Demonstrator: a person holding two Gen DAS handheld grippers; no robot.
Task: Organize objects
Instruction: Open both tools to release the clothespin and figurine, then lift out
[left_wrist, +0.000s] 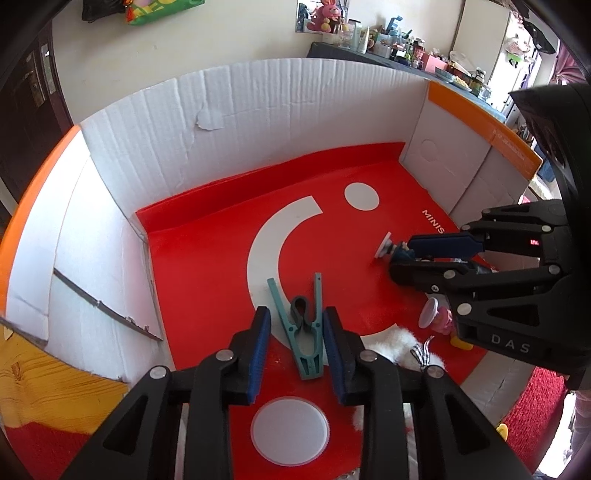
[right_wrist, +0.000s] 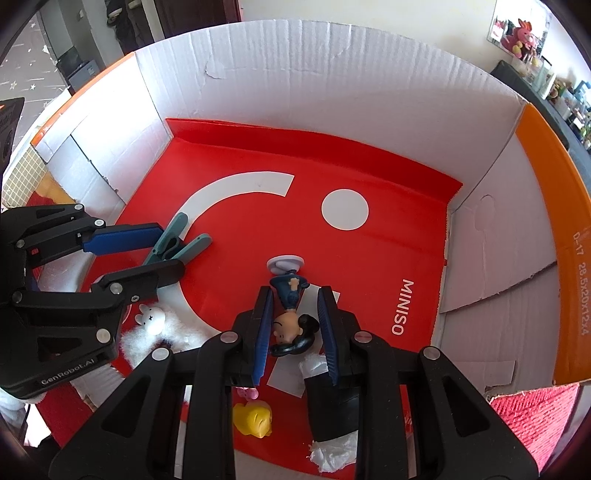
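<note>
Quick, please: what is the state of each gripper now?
Left gripper: jaws around the teal clothespin; whether the pads press on it cannot be told.
Right gripper: closed, holding the toy figurine.

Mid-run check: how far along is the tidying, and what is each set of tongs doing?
Done: the white plush, yellow toy and pink toy already lie in the cardboard box. In hand: the right tongs clamp the figurine; the teal peg lies between the left tongs, apparently unsqueezed. Left: releasing the figurine and withdrawing; no final layout is evident.
</note>
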